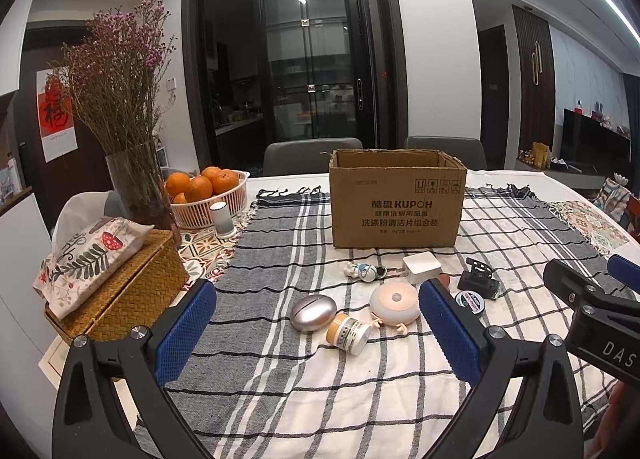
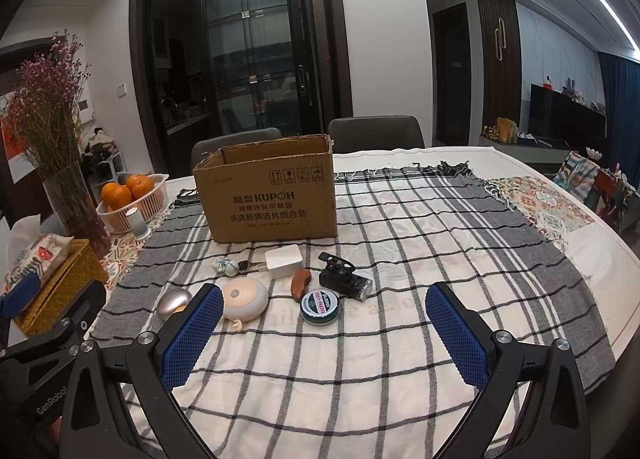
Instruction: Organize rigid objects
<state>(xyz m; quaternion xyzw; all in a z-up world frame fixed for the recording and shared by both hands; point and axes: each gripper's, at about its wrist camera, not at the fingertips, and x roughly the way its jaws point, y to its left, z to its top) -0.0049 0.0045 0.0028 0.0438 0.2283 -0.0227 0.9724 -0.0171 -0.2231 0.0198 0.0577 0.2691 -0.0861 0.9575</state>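
Note:
An open cardboard box [image 1: 398, 203] [image 2: 266, 197] stands on the checked cloth. In front of it lie small objects: a silver oval case [image 1: 313, 311] [image 2: 174, 303], a small jar on its side [image 1: 347, 333], a round pale night light [image 1: 394, 302] [image 2: 245, 297], a white charger [image 1: 421, 267] [image 2: 283, 260], a small figurine [image 1: 360, 271] [image 2: 226, 265], a black device [image 1: 478, 279] [image 2: 344, 277], a round tin [image 1: 470, 302] [image 2: 320, 307] and a brown wooden piece [image 2: 301, 283]. My left gripper [image 1: 318, 335] is open and empty above the cloth, near the objects. My right gripper [image 2: 325, 333] is open and empty.
A basket of oranges [image 1: 208, 195], a glass vase of dried flowers [image 1: 136, 187], a small white cup [image 1: 221, 219] and a wicker tissue box [image 1: 120, 291] stand at the left. Two grey chairs [image 1: 312, 155] stand behind the table. The table edge curves at the right [image 2: 600, 259].

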